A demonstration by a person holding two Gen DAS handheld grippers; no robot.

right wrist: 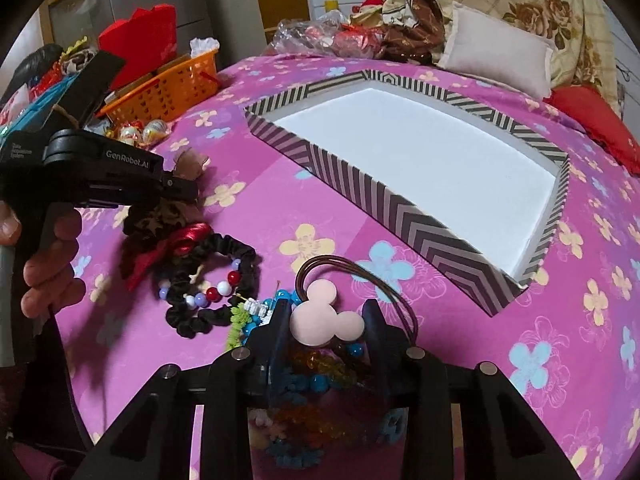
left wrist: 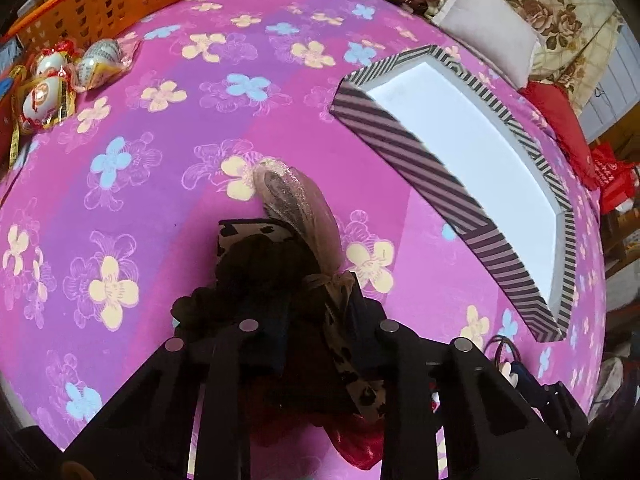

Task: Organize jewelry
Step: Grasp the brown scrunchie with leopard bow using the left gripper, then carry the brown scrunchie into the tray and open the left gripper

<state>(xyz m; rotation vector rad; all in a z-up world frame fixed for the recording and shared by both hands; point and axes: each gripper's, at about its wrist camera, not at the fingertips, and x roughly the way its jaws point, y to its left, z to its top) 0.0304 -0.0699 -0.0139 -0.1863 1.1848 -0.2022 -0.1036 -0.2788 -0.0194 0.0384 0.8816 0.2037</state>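
My left gripper points down at the pink flowered bedspread and is shut on a leopard-print hair bow whose sheer glittery tail sticks out past the fingers. The right wrist view shows the same left gripper in a hand, over a dark pile with a red ribbon bow. My right gripper is shut on a pink mouse-head hair tie with brown elastic loops. A black scrunchie and a bead bracelet lie to its left. The striped box stands open, its white inside bare.
An orange basket and wrapped eggs sit at the far left. A pale pillow and a red cushion lie behind the box. Blue and amber beads rest under my right gripper.
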